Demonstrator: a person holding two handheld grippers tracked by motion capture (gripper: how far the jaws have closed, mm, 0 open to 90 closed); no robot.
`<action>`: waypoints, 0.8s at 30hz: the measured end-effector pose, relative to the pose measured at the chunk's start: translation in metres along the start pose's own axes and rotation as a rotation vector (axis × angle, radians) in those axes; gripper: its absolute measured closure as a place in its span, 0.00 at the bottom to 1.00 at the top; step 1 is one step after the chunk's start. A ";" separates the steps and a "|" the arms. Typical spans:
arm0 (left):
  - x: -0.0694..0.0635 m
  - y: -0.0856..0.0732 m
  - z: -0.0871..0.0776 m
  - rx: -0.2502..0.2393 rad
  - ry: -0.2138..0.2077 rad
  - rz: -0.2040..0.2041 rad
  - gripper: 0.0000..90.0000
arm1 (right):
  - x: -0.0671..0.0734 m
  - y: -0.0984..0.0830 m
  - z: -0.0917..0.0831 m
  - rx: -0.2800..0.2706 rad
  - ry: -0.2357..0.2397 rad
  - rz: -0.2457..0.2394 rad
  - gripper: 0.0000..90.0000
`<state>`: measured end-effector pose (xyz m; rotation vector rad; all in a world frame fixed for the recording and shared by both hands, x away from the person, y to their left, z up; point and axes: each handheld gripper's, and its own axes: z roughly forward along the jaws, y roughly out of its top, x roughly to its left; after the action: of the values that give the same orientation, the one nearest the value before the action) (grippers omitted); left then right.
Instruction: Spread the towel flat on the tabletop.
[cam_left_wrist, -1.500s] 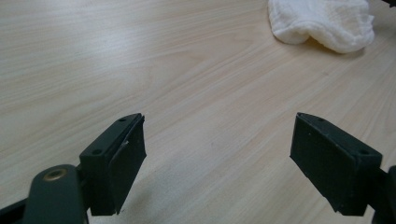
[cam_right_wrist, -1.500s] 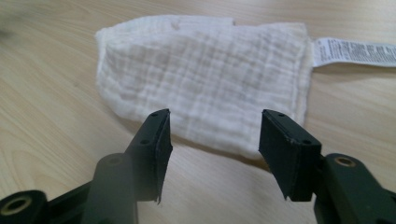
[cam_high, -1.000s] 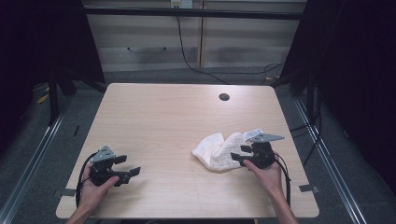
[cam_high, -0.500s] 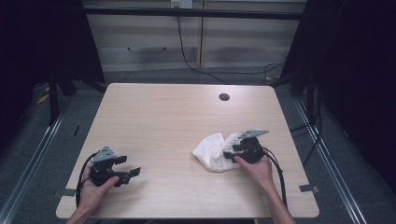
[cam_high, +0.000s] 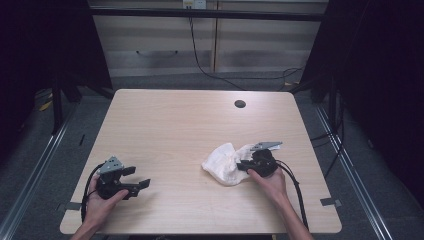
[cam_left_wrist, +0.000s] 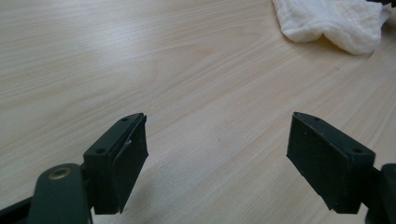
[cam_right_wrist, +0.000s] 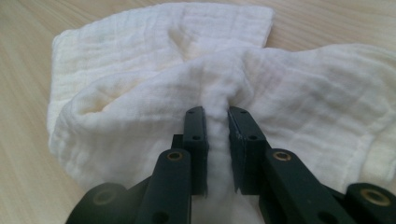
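Now my right gripper (cam_right_wrist: 216, 122) has just been closing its jaws on a raised fold of the white cloth (cam_high: 227, 163), bunched at the table's (cam_high: 175, 125) right near side; pinching the ridge gives purchase for lifting. My left gripper (cam_left_wrist: 217, 154) waits wide apart over bare wood, holding nothing.

Crinkled white gauze cloth (cam_right_wrist: 154, 93), matt black plastic claws, smooth pale wood-grain table (cam_high: 170, 130)
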<state>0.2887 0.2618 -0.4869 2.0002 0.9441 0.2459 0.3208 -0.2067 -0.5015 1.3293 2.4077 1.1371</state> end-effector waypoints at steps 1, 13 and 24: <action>0.000 0.000 0.000 0.000 -0.003 -0.003 0.22 | 0.000 0.000 0.000 0.000 0.000 0.000 0.87; 0.000 0.000 0.001 0.000 -0.012 -0.011 0.27 | 0.019 0.003 0.010 0.001 0.048 -0.028 0.87; -0.001 0.002 0.003 -0.001 -0.017 -0.005 0.33 | 0.043 0.007 0.020 0.014 0.088 -0.067 0.87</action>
<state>0.2902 0.2584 -0.4870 1.9959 0.9385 0.2261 0.3092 -0.1601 -0.5021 1.2176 2.5054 1.1867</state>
